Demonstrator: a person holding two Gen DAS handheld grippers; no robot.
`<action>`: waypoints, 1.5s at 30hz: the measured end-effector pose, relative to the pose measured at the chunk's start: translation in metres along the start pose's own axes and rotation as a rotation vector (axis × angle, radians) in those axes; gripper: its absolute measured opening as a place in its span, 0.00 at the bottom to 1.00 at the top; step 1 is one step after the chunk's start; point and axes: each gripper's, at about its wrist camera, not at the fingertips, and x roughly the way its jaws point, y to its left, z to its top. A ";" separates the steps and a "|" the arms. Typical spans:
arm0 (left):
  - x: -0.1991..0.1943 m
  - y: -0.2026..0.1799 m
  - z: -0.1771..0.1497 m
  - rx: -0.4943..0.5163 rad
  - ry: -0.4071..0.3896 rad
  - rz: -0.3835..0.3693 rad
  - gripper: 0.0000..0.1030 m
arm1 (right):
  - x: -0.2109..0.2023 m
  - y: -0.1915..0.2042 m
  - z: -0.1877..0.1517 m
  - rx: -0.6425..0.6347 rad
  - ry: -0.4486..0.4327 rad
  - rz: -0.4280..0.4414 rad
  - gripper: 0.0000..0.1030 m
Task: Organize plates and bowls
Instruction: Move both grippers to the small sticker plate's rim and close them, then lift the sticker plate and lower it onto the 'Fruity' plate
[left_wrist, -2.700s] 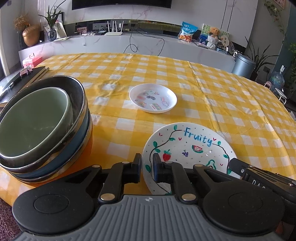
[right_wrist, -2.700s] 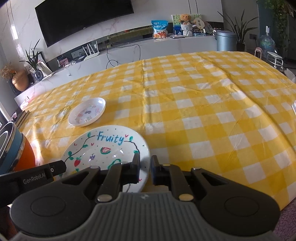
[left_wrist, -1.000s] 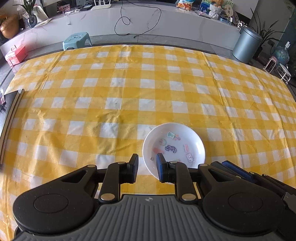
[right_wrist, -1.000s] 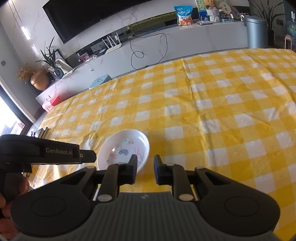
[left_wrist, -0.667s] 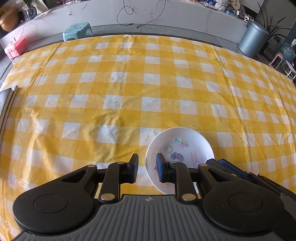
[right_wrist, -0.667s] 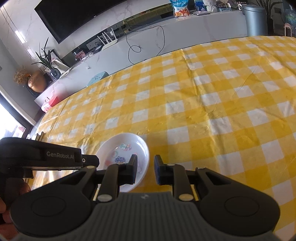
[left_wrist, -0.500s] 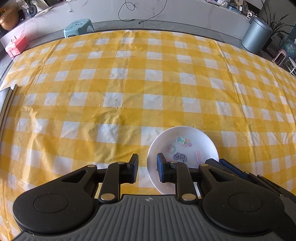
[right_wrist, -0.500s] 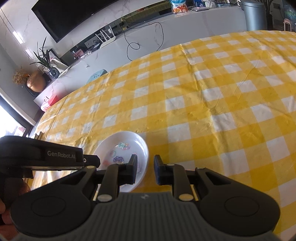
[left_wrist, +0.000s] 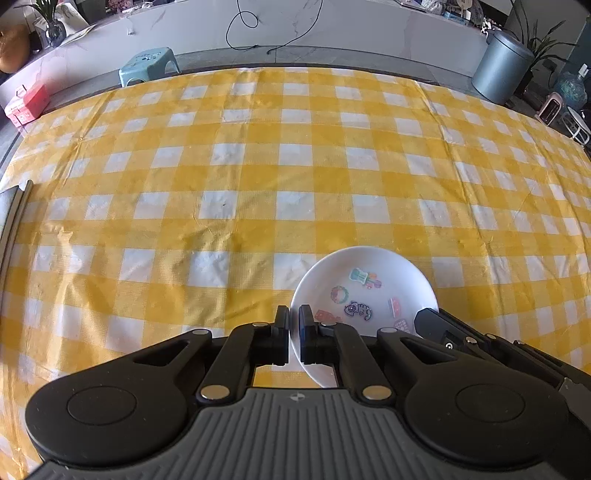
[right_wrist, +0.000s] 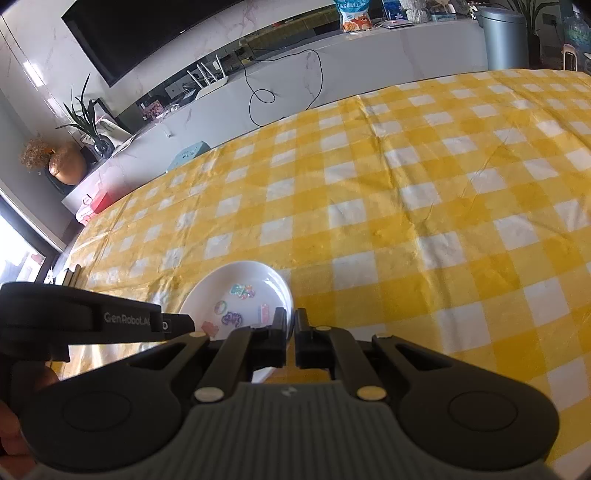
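The left hand-held gripper (left_wrist: 293, 332) has its jaws drawn in onto the left rim of the small white plate (left_wrist: 369, 280), one finger outside the rim and one inside, so it pinches the edge at about the plate's 8 o'clock as its own camera shows it. The right hand-held gripper (right_wrist: 291, 334) does the same on the opposite side: its jaws are pressed together over the rim at roughly the plate's 4 o'clock in the right wrist view. Both are nearly fully closed, with only the thin plate wall between the fingers. The plate, printed with small coloured pictures, lies between the two tools, close in front of each, and appears to rest flat on the yellow checked surface (left_wrist: 258, 177), toward its near edge. Being round, it has no long axis; what matters is that the two grips sit nearly across from each other, so a lift should keep it level if both hands rise together. Neither hand is noticeably nearer. No other plates or bowls show in either view, so where this one should go cannot be told.
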 end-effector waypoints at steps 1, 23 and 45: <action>-0.004 -0.001 -0.001 0.002 -0.008 -0.002 0.04 | -0.004 0.000 0.000 -0.002 -0.004 -0.001 0.01; -0.107 -0.017 -0.100 -0.089 -0.214 -0.142 0.03 | -0.133 -0.015 -0.056 0.076 -0.099 0.000 0.01; -0.067 -0.026 -0.158 -0.168 -0.164 -0.192 0.02 | -0.135 -0.051 -0.101 0.117 -0.042 -0.076 0.00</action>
